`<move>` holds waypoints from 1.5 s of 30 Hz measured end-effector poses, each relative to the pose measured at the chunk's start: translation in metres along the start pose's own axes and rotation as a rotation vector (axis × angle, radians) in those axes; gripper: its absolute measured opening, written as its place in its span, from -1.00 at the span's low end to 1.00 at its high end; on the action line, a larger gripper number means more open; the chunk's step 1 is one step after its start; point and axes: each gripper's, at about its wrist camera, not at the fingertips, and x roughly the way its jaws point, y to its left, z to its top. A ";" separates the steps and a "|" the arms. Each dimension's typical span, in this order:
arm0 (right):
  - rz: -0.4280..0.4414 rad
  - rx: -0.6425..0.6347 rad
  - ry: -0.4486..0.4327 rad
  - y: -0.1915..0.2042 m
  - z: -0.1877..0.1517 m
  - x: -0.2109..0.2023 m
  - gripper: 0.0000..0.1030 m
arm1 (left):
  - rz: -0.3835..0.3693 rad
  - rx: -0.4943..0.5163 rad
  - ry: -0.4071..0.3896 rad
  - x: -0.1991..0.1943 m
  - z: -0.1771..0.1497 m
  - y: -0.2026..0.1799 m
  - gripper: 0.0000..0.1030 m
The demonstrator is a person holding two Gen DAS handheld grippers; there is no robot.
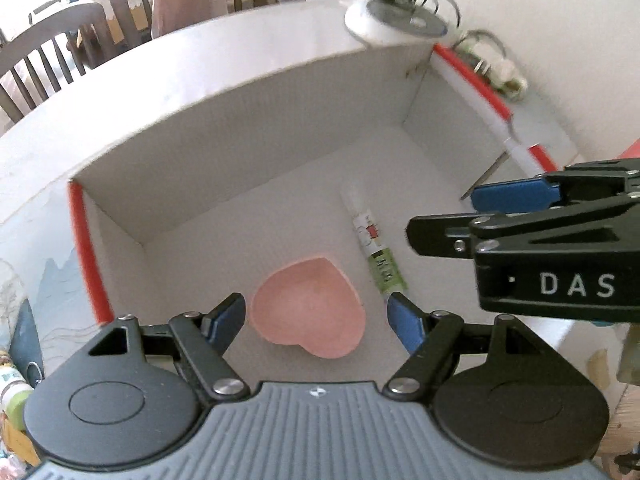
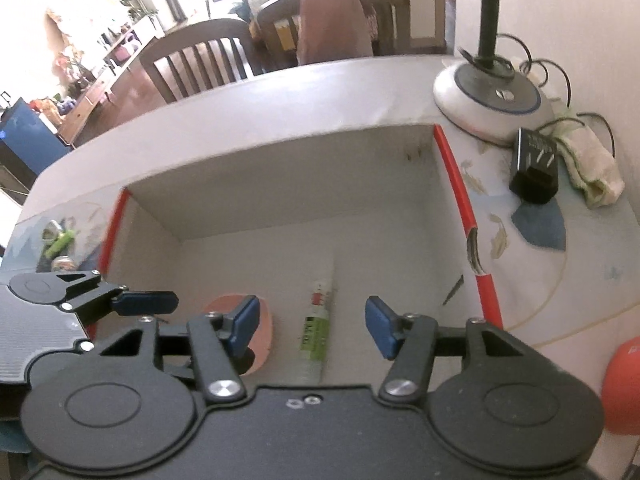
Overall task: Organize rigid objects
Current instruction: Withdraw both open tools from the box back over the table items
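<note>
your right gripper's finger (image 2: 244, 322) hides half the pink heart dish (image 2: 262, 334), tube (image 2: 316, 332) print too blurred to read, orange object (image 2: 624, 384) cut off at the edge

L hand-held gripper (image 1: 316, 316) & R hand-held gripper (image 2: 312, 324): both angled down, jaws apart, empty.

Box (image 1: 240, 128) floor lies free beyond heart dish (image 1: 308, 308) and tube (image 1: 374, 248)

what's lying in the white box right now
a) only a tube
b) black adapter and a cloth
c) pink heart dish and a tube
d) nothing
c: the pink heart-shaped dish and the small tube lie side by side on the floor of the white box.
</note>
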 end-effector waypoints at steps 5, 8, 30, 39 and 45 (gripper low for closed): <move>0.023 -0.015 -0.032 0.012 -0.005 -0.018 0.22 | -0.010 -0.015 -0.055 -0.024 -0.012 -0.001 0.51; 0.039 -0.033 -0.053 0.020 -0.009 -0.030 0.25 | -0.014 -0.022 -0.083 -0.032 -0.012 -0.002 0.51; 0.101 -0.087 -0.214 0.120 -0.070 -0.101 0.74 | -0.014 -0.114 -0.301 -0.147 -0.128 0.062 0.51; 0.148 -0.107 -0.286 0.181 -0.106 -0.110 0.81 | -0.019 -0.143 -0.351 -0.183 -0.186 0.104 0.61; 0.182 -0.118 -0.292 0.219 -0.128 -0.100 0.86 | -0.004 -0.162 -0.369 -0.194 -0.219 0.139 0.61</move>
